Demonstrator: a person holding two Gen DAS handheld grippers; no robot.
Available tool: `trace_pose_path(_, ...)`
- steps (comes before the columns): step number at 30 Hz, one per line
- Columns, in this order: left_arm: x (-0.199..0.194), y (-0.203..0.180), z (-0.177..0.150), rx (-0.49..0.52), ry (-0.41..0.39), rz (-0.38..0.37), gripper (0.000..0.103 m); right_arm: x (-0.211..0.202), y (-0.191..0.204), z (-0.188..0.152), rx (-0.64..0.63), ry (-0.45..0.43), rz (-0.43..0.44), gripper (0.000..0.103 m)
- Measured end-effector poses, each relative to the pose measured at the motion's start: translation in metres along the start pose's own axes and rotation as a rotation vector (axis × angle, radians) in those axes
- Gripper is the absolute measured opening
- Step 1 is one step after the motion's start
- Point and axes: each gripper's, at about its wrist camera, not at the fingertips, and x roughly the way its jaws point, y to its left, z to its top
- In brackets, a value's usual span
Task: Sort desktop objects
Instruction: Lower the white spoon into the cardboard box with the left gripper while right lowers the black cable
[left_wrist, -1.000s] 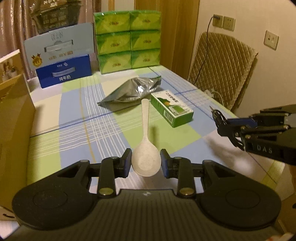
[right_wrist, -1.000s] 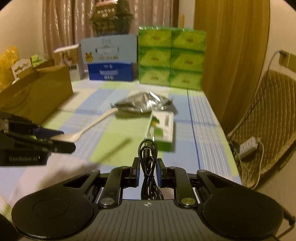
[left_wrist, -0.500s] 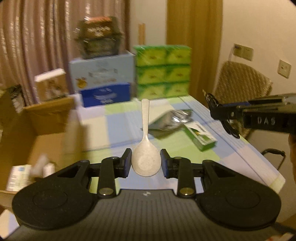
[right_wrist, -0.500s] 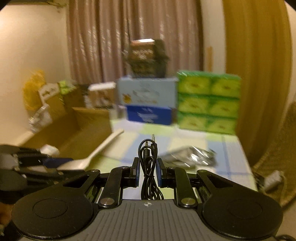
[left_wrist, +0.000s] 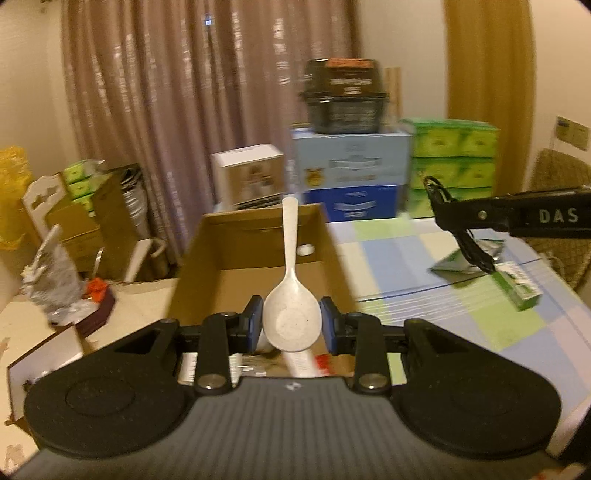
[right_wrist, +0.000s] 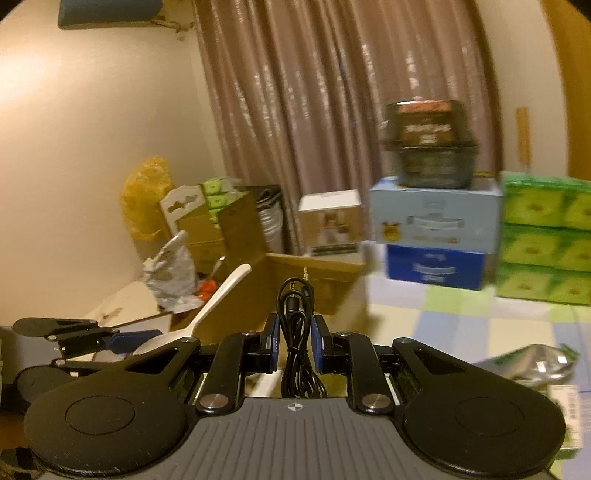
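We see left gripper (left_wrist: 291, 325) clamping spoon (left_wrist: 291, 314), right gripper (right_wrist: 293, 349) clamping cable (right_wrist: 295, 314); cardboard box (left_wrist: 258, 240) ahead, table (left_wrist: 424, 266) right.

Warm, dim indoor light is yellowing everything; the pleated brownish curtain (left_wrist: 207, 110) and stacked boxes are smearing with motion blur, edges bowing.

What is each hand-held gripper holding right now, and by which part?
Left hand-held gripper: white spoon, by its bowl. Right hand-held gripper: coiled black cable, around its bundled middle.
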Motion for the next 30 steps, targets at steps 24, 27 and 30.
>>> trace_pose_path(24, 0.084, 0.057, -0.021, -0.054, 0.099, 0.015, 0.028, 0.123, 0.01, -0.032, 0.099, 0.113, 0.092, 0.014)
trace_pose_path(27, 0.089, 0.057, -0.022, -0.058, 0.11, 0.016, 0.028, 0.127, 0.009, -0.035, 0.107, 0.119, 0.096, 0.014)
trace_pose_path(30, 0.092, 0.06, -0.023, -0.07, 0.116, 0.014, 0.029, 0.13, 0.008, -0.037, 0.115, 0.125, 0.099, 0.014)
